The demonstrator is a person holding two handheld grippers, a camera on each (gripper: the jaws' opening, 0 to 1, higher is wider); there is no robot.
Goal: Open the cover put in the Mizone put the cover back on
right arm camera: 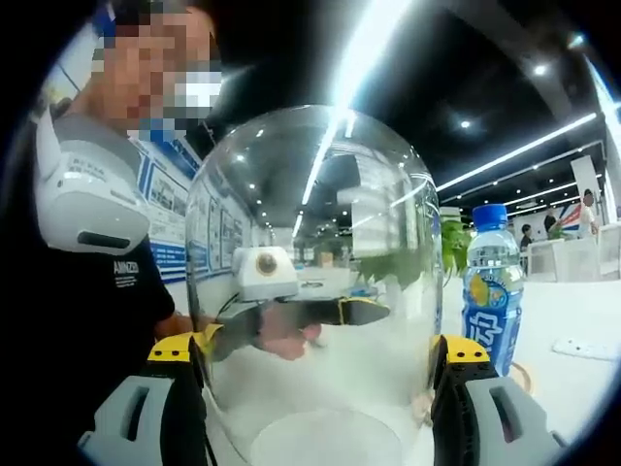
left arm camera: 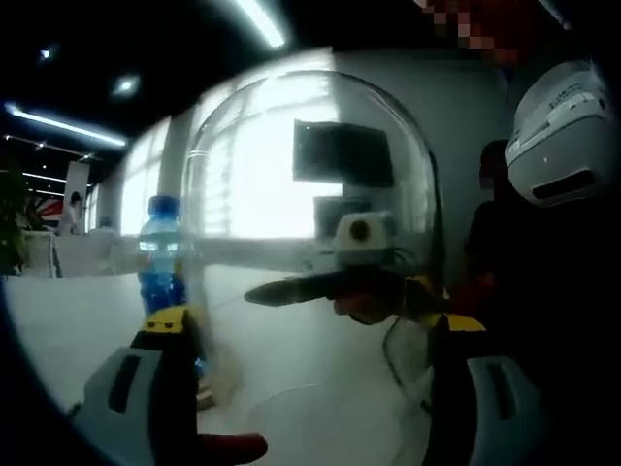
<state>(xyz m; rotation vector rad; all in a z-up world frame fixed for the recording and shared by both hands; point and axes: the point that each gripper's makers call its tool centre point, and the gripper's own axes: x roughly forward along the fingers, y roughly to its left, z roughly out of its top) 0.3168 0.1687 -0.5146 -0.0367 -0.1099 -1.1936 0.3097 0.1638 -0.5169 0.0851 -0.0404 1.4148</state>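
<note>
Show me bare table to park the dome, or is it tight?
Free: the white tabletop beyond the blue Mizone bottle, and the table past the bottle in the right gripper view. Crowded: around the clear glass dome cover, both grippers flanking it.

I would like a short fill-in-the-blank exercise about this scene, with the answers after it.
1. The cover held between both grippers is a clear glass ____.
2. The Mizone bottle has a cap of ____ colour.
3. The bottle stands ____ the cover, on the white table.
4. The tips of the right gripper jaws are ____ in colour.

Answers: dome; blue; outside; yellow
</note>
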